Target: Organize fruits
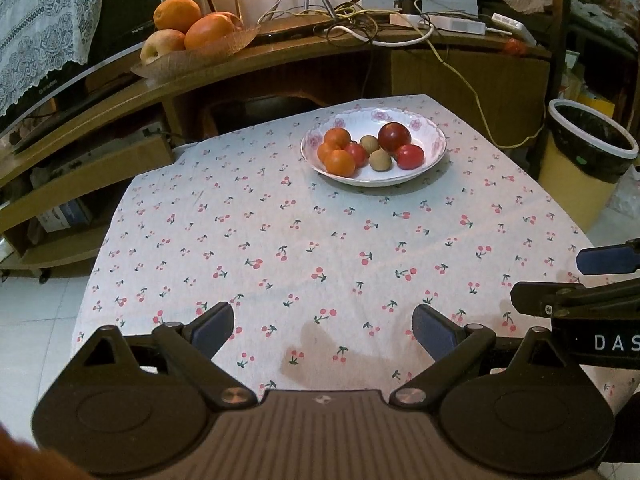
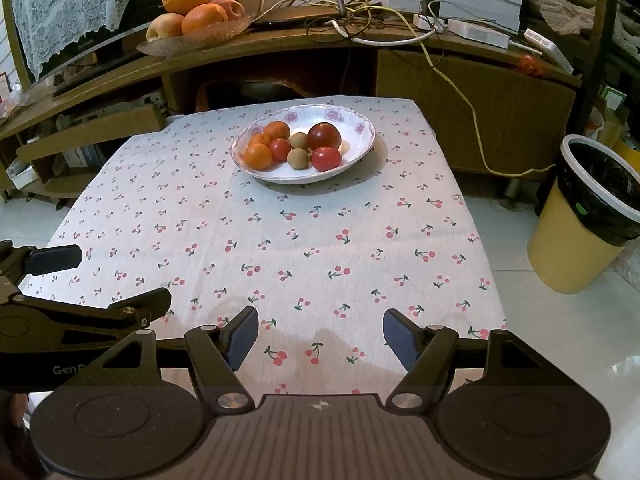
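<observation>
A white flowered bowl (image 1: 434, 146) (image 2: 360, 136) stands at the far end of the cherry-print tablecloth (image 1: 280, 240) (image 2: 280, 232). It holds small oranges (image 1: 339, 162) (image 2: 258, 156), red tomatoes (image 1: 410, 157) (image 2: 326, 158), a dark red fruit (image 1: 394, 137) (image 2: 324, 135) and two small brown fruits (image 1: 379, 160) (image 2: 298, 158). My left gripper (image 1: 323, 330) hovers open over the near edge of the table, nothing between its fingers. My right gripper (image 2: 320, 336) is open too, empty, beside the left one. Each gripper shows at the other view's edge.
A wooden cabinet behind the table carries a leaf-shaped dish (image 1: 192, 56) (image 2: 188, 42) with large oranges and apples, plus tangled cables (image 1: 360, 20) (image 2: 360, 12). A yellow bin with a black liner (image 1: 580, 176) (image 2: 580, 232) stands right of the table on the tiled floor.
</observation>
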A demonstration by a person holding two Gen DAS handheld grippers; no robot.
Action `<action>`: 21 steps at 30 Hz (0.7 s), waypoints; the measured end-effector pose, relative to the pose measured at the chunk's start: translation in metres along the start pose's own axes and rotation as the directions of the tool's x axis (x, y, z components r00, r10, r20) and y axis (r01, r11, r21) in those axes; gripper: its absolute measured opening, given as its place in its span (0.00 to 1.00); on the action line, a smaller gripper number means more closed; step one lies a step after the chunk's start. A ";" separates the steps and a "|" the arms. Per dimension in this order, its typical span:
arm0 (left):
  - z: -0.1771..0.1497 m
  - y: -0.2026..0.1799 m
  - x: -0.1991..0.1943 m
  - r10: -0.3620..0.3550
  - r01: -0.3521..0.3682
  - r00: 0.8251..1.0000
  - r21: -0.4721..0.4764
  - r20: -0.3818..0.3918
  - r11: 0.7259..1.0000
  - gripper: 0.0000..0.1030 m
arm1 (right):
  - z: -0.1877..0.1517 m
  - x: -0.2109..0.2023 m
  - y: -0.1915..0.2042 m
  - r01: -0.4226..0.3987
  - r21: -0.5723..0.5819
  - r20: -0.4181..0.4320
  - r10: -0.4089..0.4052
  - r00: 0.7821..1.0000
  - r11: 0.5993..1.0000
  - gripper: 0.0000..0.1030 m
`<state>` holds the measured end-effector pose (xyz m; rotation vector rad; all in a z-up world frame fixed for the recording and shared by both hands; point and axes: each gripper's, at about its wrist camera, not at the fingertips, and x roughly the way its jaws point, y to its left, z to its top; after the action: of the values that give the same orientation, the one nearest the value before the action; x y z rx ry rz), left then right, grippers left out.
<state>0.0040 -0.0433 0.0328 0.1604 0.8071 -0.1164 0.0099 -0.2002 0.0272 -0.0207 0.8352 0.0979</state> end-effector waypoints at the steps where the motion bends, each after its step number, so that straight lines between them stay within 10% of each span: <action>1: 0.000 0.000 0.000 0.001 -0.001 1.000 0.001 0.000 1.000 0.98 | 0.000 0.000 0.000 0.000 0.000 0.000 0.000 1.000 1.000 0.69; 21: -0.006 0.001 -0.003 0.007 -0.007 1.000 -0.006 -0.018 1.000 0.98 | -0.006 -0.002 0.006 0.000 -0.011 -0.011 0.000 1.000 1.000 0.69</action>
<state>-0.0026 -0.0407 0.0309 0.1585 0.8245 -0.1055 0.0032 -0.1946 0.0250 -0.0314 0.8452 0.1019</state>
